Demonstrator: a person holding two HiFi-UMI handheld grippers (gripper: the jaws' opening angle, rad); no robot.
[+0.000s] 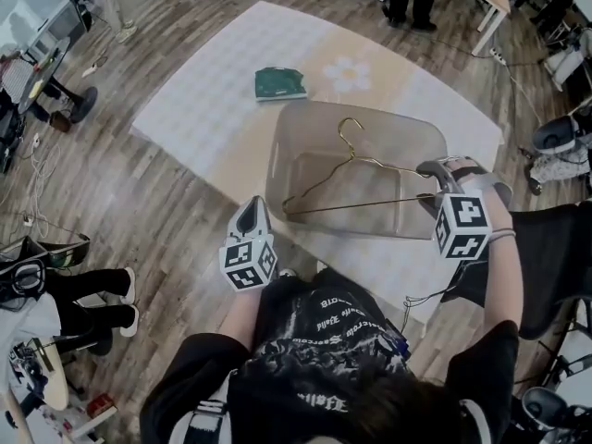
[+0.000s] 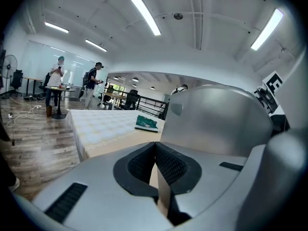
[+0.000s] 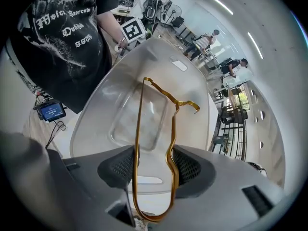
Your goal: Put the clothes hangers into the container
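We're clamping the right gripper (image 1: 433,181) on the hanger (image 3: 138,129) by its end, long axis running left across the container (image 1: 282,155) mouth. Left gripper (image 1: 252,213) is pinched shut w/ nothing in it.

Holding the gold wire hanger (image 1: 361,204) by one end in the right gripper (image 1: 433,181) over the translucent container (image 1: 277,151), hovering the left gripper (image 1: 252,213) beside its near-left corner.

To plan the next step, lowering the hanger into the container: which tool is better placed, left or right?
Right, I think. The right tool grips one end of the gold hanger, held over the clear container. The left tool is shut on nothing beside the container's near corner.
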